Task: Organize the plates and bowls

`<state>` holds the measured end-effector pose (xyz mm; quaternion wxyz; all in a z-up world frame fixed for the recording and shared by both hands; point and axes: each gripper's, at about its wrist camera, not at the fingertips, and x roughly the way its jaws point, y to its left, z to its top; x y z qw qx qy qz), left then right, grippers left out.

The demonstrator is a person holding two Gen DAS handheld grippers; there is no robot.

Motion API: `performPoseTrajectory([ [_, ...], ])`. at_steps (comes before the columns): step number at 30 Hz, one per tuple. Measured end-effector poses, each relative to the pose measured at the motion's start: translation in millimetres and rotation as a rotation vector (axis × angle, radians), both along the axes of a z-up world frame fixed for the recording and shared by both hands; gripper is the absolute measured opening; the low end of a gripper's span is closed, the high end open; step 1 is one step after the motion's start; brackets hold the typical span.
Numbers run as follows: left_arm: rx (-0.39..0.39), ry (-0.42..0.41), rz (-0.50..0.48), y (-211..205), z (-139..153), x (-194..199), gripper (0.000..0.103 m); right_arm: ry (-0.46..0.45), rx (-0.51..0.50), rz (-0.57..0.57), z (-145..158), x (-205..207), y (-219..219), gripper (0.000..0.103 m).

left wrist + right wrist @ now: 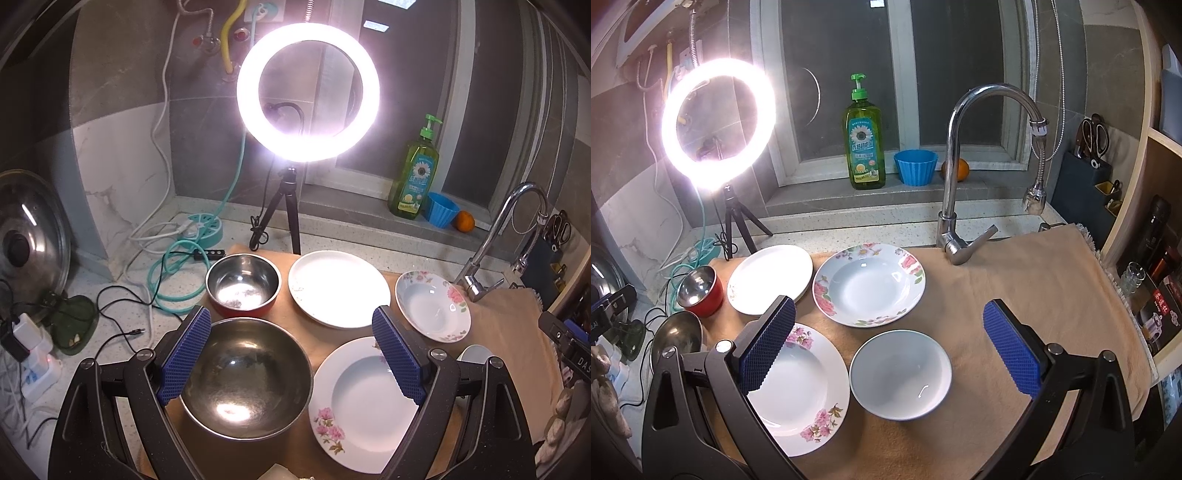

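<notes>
Both grippers, left [291,354] and right [890,345], are spread wide and hold nothing. Best pinch the white bowl [900,374] by its 3 o'clock rim, gently.

My left tool [291,354] is a pair of matte black angular arms, each with a round silver screw head at its pivot, ending in blue pads [184,356] with a fine diamond-grid texture. My right tool [890,347] is built the same: black frame, silver screws, and textured blue pads [1012,349].
</notes>
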<state>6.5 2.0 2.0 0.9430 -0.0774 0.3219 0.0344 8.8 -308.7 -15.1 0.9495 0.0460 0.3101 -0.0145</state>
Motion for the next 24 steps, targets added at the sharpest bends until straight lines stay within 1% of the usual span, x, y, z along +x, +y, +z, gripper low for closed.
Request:
performPoseTrajectory([
  [19, 0.001, 0.027, -0.026, -2.9, -6.5, 8.5, 0.089, 0.046, 0.008, 0.0, -8.9, 6.5, -2.9, 0.103],
  [24, -0.012, 0.063, -0.039, -1.1, -14.2, 14.1, 0.089, 0.065, 0.01, 0.009, -14.8, 7.0, -2.8, 0.103],
])
